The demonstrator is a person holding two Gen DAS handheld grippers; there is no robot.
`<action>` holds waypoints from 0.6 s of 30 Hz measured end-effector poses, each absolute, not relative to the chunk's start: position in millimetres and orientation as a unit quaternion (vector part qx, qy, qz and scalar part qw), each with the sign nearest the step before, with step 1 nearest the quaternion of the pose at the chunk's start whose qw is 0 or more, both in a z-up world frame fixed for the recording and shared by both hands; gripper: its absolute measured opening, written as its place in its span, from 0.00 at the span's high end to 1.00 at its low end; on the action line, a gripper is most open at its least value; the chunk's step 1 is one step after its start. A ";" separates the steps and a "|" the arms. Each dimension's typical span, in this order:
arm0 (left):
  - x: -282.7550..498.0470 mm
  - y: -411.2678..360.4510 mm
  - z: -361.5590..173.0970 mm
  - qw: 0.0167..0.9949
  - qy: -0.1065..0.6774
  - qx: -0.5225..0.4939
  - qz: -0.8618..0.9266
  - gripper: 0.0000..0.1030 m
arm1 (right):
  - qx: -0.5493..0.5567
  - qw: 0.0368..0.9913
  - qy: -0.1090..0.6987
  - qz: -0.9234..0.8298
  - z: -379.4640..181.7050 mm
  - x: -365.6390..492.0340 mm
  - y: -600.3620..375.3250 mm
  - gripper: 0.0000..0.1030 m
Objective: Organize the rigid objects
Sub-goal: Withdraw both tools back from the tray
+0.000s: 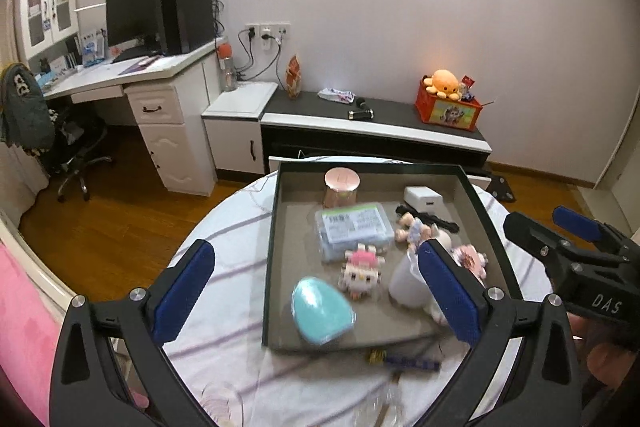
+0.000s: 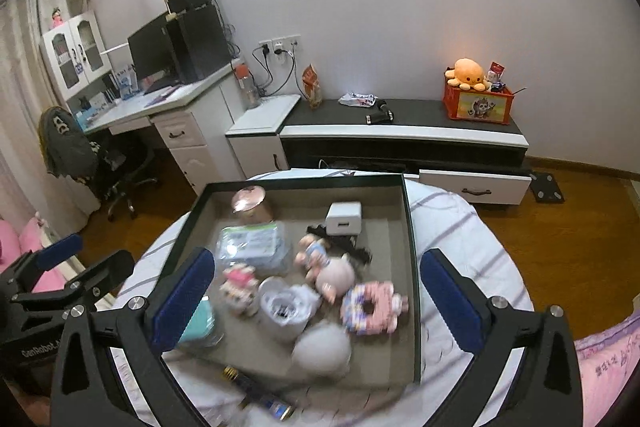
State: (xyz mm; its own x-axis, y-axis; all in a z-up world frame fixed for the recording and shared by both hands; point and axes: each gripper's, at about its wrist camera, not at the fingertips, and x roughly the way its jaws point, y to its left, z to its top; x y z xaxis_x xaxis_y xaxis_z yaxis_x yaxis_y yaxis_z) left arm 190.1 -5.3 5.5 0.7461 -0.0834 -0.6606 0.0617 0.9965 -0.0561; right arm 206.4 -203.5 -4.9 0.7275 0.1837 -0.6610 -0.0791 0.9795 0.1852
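Two wide, empty grippers: right gripper point(image 1: 560, 227) reads "DAS", left gripper point(image 2: 80, 259) "GenRobot".

The shallow dark-rimmed tray point(image 2: 408, 227) on the round table holds small toys, a white charger point(image 2: 343, 218), a pink-lidded jar point(image 2: 252, 205) and a teal egg-shaped case point(image 1: 322, 309).

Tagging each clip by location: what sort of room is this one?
Most likely a bedroom or study at home: a white computer desk with a black monitor, a low black-and-white TV cabinet, and an orange plush octopus atop a toy crate.
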 end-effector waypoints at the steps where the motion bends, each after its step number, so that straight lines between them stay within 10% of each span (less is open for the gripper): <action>1: 181.9 -3.1 7.5 0.935 0.352 -0.018 -0.037 0.00 | 0.072 0.928 0.358 0.072 -1.7 197.5 -203.3 0.00; 18: 73.4 13.7 18.8 0.945 0.323 -0.048 -0.022 0.00 | 0.087 0.945 0.304 0.082 24.0 71.5 -200.9 0.00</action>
